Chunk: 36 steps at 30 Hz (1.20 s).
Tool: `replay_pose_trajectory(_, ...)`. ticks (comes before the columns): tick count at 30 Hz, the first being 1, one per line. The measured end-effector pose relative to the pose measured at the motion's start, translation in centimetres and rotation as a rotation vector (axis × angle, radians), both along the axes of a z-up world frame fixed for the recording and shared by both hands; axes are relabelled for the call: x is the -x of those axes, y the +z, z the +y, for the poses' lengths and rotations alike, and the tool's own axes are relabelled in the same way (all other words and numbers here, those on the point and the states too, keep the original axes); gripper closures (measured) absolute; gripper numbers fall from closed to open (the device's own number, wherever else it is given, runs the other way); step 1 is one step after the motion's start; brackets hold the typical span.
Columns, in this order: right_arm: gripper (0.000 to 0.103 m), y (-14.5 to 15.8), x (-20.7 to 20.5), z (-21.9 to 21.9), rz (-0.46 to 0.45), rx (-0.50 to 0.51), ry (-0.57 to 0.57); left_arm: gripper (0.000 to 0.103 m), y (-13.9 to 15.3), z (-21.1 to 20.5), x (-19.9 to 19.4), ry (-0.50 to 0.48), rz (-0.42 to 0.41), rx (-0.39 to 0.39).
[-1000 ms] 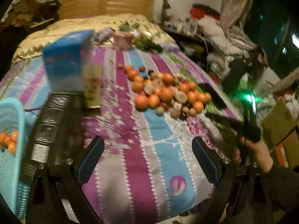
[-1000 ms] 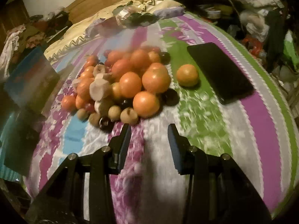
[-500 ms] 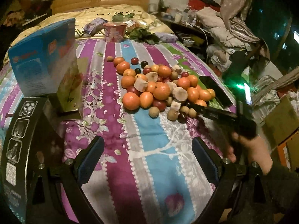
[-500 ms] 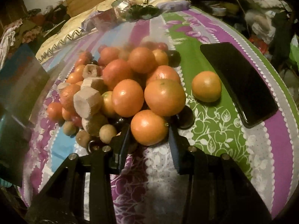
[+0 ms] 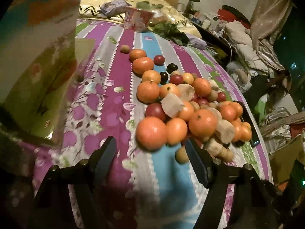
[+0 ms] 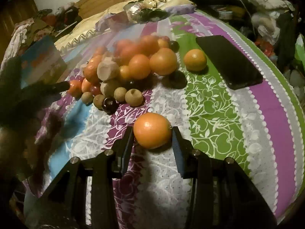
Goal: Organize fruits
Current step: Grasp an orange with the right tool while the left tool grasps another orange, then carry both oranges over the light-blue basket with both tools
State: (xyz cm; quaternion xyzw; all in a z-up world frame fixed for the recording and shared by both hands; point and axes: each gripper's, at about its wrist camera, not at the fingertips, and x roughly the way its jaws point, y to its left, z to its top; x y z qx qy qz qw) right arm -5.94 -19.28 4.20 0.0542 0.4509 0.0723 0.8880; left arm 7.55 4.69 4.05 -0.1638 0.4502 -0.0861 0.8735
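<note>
A pile of fruit [image 5: 179, 103] lies on the striped bedspread: oranges, dark plums, small brown longans and pale cut chunks. My left gripper [image 5: 150, 148] is open, its fingers either side of the nearest big orange [image 5: 151, 132] at the pile's front edge. My right gripper [image 6: 152, 133] is shut on an orange [image 6: 152, 129], held away from the pile [image 6: 125, 68]. One lone orange [image 6: 195, 60] sits beside a black phone. The left gripper's tip [image 6: 57, 86] shows at the left of the right wrist view.
A black phone [image 6: 228, 61] lies right of the pile. A blue and green box [image 5: 38, 61] stands close on the left. A patterned cup [image 5: 138, 20] and leafy greens [image 5: 169, 32] sit at the far end. Clutter fills the room on the right.
My right gripper closed on the front orange and drew it back from the pile. My left gripper moved forward up to the pile's nearest orange.
</note>
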Motion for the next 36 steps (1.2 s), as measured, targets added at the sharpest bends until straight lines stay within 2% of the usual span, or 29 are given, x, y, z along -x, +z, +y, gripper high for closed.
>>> replay_pose_trajectory(6, 0.063, -0.4, -0.3, 0.2, 0.002, -0.004, 0.012, 0.035, -0.8, -1.3, -1.1, -0.022, -0.019, -0.034)
replay_pose_trajectory(8, 0.063, -0.5, -0.3, 0.2, 0.001, -0.003, 0.012, 0.045, -1.4, -1.4, -1.4, -0.024, -0.015, -0.048)
replay_pose_trajectory(9, 0.063, -0.5, -0.1, 0.3, 0.0, -0.002, 0.012, 0.046, -1.4, -1.3, -1.3, -0.028, -0.023, -0.045)
replay_pose_trajectory(13, 0.063, -0.4, -0.1, 0.4, -0.002, 0.004, 0.013, 0.061, -1.2, -1.3, -0.9, -0.028, -0.045, -0.063)
replay_pose_trajectory(17, 0.063, 0.6, -0.2, 1.1, -0.018, 0.015, 0.013, 0.061, -0.7, -0.7, -0.4, -0.006, -0.061, -0.071)
replay_pose_trajectory(22, 0.063, 3.2, -0.2, 2.7, -0.063, 0.036, 0.018, 0.061, 2.9, 0.0, 2.0, 0.022, -0.127, -0.114)
replay_pose_trajectory(28, 0.063, 7.4, -0.1, 5.6, -0.123, 0.097, 0.037, 0.061, 9.1, 1.2, 6.9, 0.074, -0.201, -0.236)
replay_pose_trajectory(36, 0.063, 11.0, 0.9, 10.7, -0.174, 0.095, 0.123, 0.061, 14.1, 5.4, 12.3, 0.147, -0.205, -0.272)
